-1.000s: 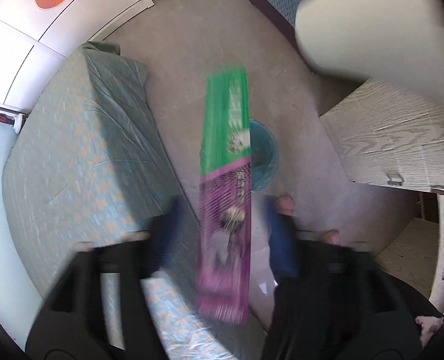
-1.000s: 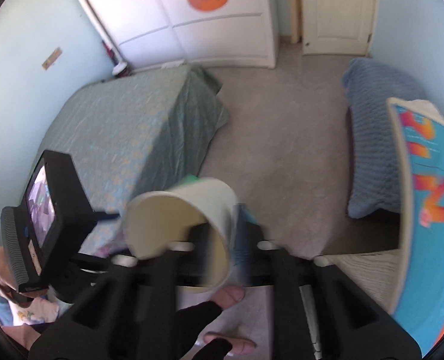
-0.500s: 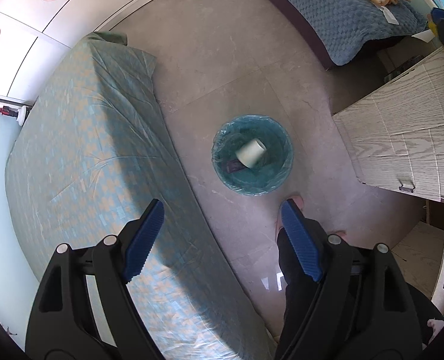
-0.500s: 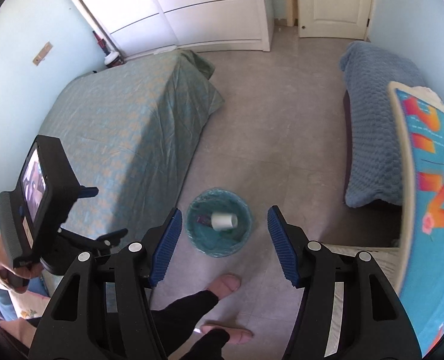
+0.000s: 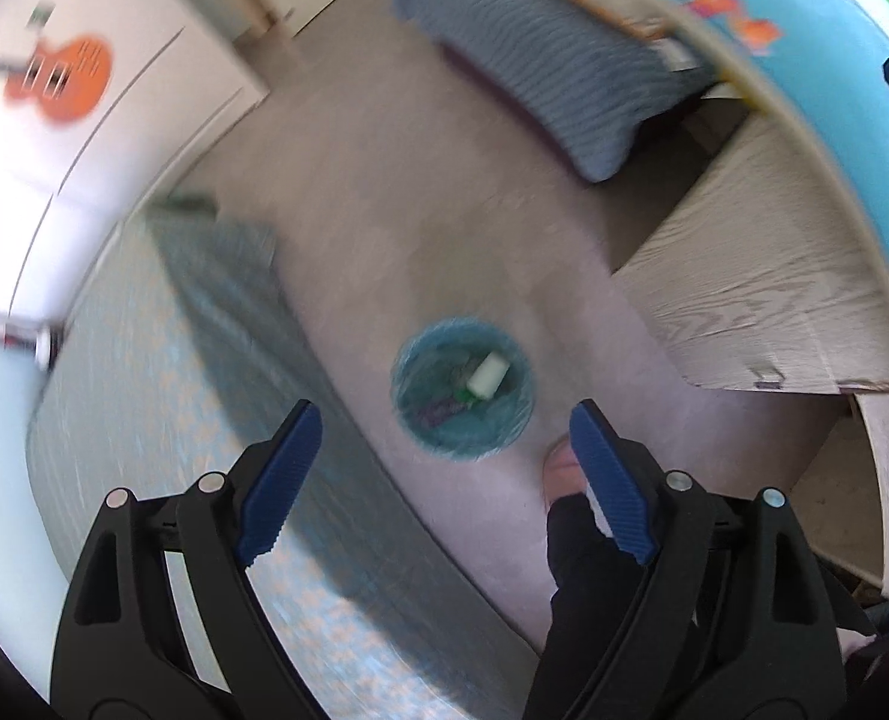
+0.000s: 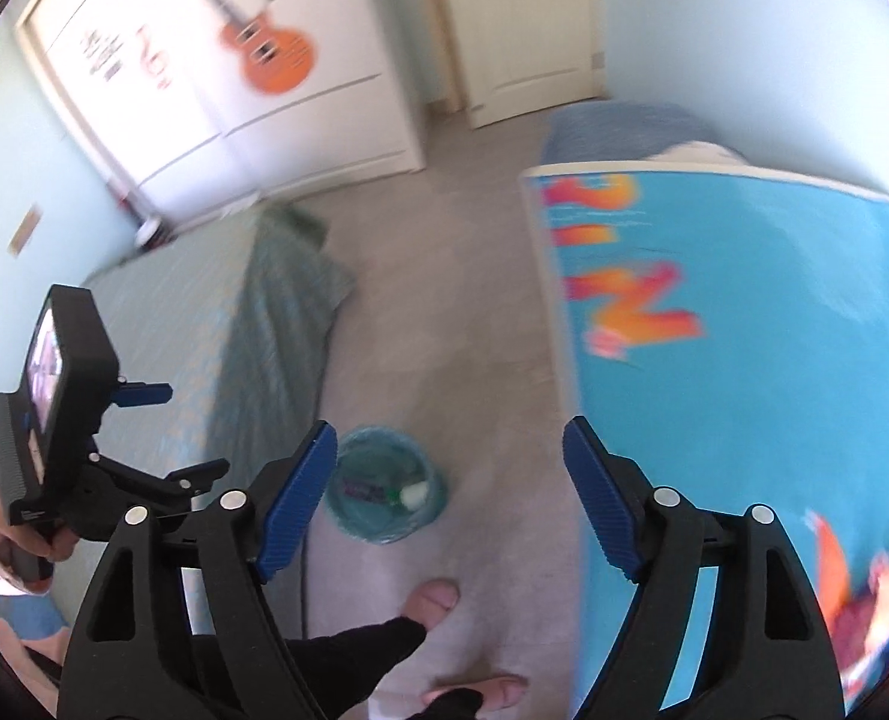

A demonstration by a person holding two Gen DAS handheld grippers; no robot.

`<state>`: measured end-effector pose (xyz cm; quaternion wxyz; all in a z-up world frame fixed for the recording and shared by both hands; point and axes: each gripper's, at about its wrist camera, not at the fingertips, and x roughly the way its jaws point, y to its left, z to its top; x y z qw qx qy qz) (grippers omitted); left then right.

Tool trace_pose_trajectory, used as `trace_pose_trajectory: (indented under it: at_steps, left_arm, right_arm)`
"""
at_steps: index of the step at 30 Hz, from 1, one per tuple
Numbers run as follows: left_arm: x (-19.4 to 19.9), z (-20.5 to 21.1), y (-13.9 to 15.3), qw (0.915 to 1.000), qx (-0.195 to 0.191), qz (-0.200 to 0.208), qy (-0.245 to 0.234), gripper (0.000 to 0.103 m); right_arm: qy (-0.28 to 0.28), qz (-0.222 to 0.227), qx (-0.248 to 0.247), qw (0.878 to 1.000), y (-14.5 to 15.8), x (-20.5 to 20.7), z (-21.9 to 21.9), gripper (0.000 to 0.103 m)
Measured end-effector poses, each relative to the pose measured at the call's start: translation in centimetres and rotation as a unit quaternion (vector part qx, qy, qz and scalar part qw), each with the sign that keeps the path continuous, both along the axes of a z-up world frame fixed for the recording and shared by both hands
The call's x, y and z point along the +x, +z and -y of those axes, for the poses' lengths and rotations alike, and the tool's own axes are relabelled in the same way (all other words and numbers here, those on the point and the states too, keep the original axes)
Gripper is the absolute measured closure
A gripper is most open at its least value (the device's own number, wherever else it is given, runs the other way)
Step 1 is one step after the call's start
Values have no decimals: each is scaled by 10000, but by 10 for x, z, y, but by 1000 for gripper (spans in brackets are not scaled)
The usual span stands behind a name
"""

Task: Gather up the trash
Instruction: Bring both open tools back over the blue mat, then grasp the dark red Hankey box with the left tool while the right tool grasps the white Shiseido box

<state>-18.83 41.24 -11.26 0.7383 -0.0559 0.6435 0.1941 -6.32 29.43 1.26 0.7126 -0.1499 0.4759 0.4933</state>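
Both grippers hang above the floor (image 5: 420, 228) with nothing between their blue pads. The left gripper (image 5: 444, 468) has its jaws wide apart and they have just been opening; the right gripper (image 6: 450, 498) has also just been opening its jaws, now wide. The bin (image 5: 462, 387) stands on the floor beside the edge of the bed (image 5: 162, 396), and inside it lie a white cup (image 5: 487, 374) and a wrapper (image 5: 441, 411). Only the left view shows the wooden cabinet (image 5: 762, 300). Only the right view shows the person's hand (image 6: 6, 534) holding the left gripper's handle.
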Motion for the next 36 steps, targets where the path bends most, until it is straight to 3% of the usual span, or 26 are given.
trace_pose_trajectory:
  at_steps: [6,11,23,30,36]
  left_arm:
    - [54,80,24,9945,107,309,-996,14]
    - [88,165,41,9847,5,497,-1672,12]
    - [142,334,51,9598,-44,545,-2754,10]
    - [161,388,53,9538,-72,541,-2955,10]
    - [180,407,45,9474,4,434,-3171,10]
  right_arm:
    - [-984,19,128,9951,8,24,94,21]
    - [-1608,85,202,9867,15,39,184,20]
    - [-3202,81,119,9472,1,67,391,20]
    - [-3569,33,54,9341,-8,76,456,20]
    - [-3763,-3,-156,9264,-26,97,481,20]
